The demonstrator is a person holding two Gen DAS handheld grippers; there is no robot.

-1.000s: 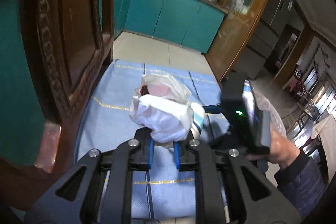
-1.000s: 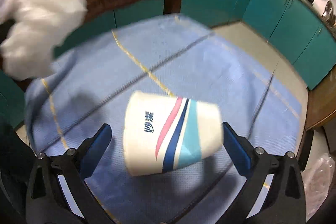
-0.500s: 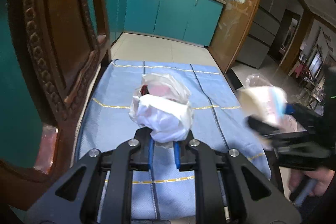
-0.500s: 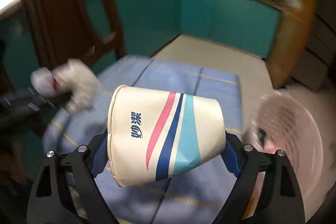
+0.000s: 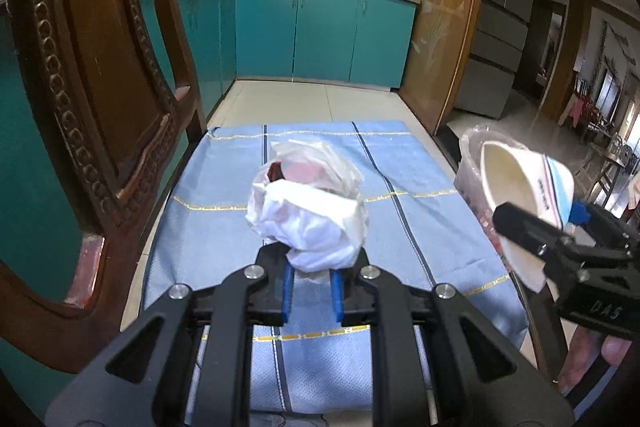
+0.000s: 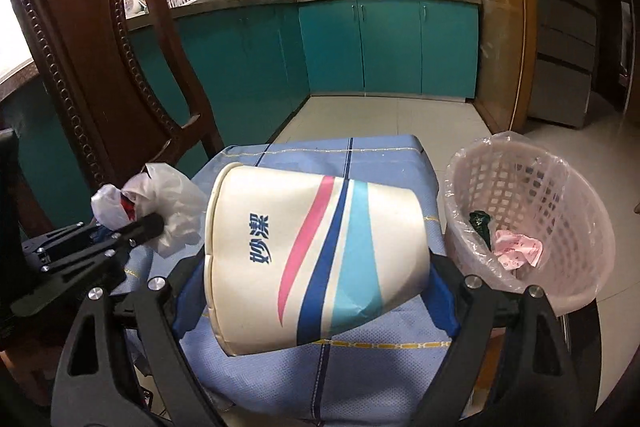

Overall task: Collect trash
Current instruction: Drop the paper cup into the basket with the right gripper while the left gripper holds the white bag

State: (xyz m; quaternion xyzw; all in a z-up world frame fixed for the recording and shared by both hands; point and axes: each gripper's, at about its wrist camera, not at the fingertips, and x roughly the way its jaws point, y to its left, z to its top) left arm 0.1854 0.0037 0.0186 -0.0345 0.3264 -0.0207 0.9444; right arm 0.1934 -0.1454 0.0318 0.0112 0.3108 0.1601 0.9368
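Note:
My left gripper (image 5: 309, 287) is shut on a crumpled white plastic bag (image 5: 308, 211) with something red inside, held above the blue cloth (image 5: 420, 211). The bag also shows at the left of the right wrist view (image 6: 168, 203). My right gripper (image 6: 316, 275) is shut on a white paper cup (image 6: 312, 259) with pink, navy and light-blue stripes, lying sideways between the fingers. The cup shows in the left wrist view (image 5: 516, 195) at the right, in front of the bin. A pink mesh bin (image 6: 532, 211) lined with clear plastic stands right of the cloth and holds pink paper and a dark scrap.
A carved dark wooden chair (image 5: 92, 99) stands close on the left, and shows in the right wrist view (image 6: 92, 67). Teal cabinets (image 6: 384, 47) and a stove counter line the back wall. A wooden door frame (image 5: 440, 27) stands at the right. Pale floor tiles (image 6: 384, 119) lie beyond the cloth.
My right gripper has closed on the cup, lifted it off the cloth and swung it right, beside the bin. My left gripper still holds the bag and has shifted little.

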